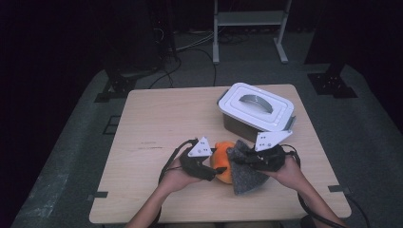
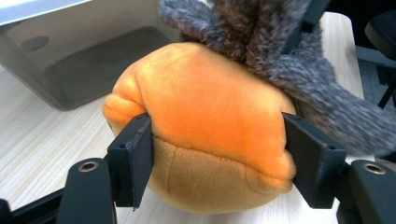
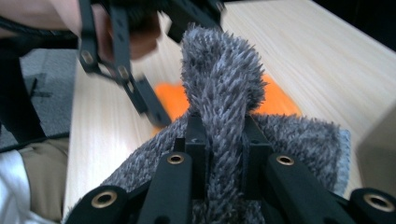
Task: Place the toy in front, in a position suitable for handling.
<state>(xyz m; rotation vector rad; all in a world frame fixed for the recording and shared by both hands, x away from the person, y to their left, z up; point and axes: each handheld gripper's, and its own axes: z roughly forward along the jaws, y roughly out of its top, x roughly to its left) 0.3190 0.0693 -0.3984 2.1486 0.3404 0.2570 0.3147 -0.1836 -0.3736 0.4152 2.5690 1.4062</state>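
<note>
An orange plush toy [image 1: 223, 151] lies on the wooden table [image 1: 157, 123] near its front edge. My left gripper [image 1: 218, 169] holds it from the left. In the left gripper view the two jaws press into the sides of the orange plush toy [image 2: 210, 112], so the left gripper [image 2: 217, 135] is shut on it. A grey fuzzy cloth [image 1: 247, 175] lies over the toy's right side. My right gripper [image 1: 236, 159] pinches a raised fold of it. In the right gripper view the grey cloth [image 3: 219, 79] stands up between the jaws of the right gripper [image 3: 224, 140], with the orange toy [image 3: 275, 100] behind it.
A grey storage box with a white handled lid [image 1: 256, 107] stands at the back right of the table, close behind the toy, and its wall [image 2: 70, 60] shows in the left gripper view. Bare wood stretches to the left. The left gripper [image 3: 121, 60] shows blurred beyond the cloth.
</note>
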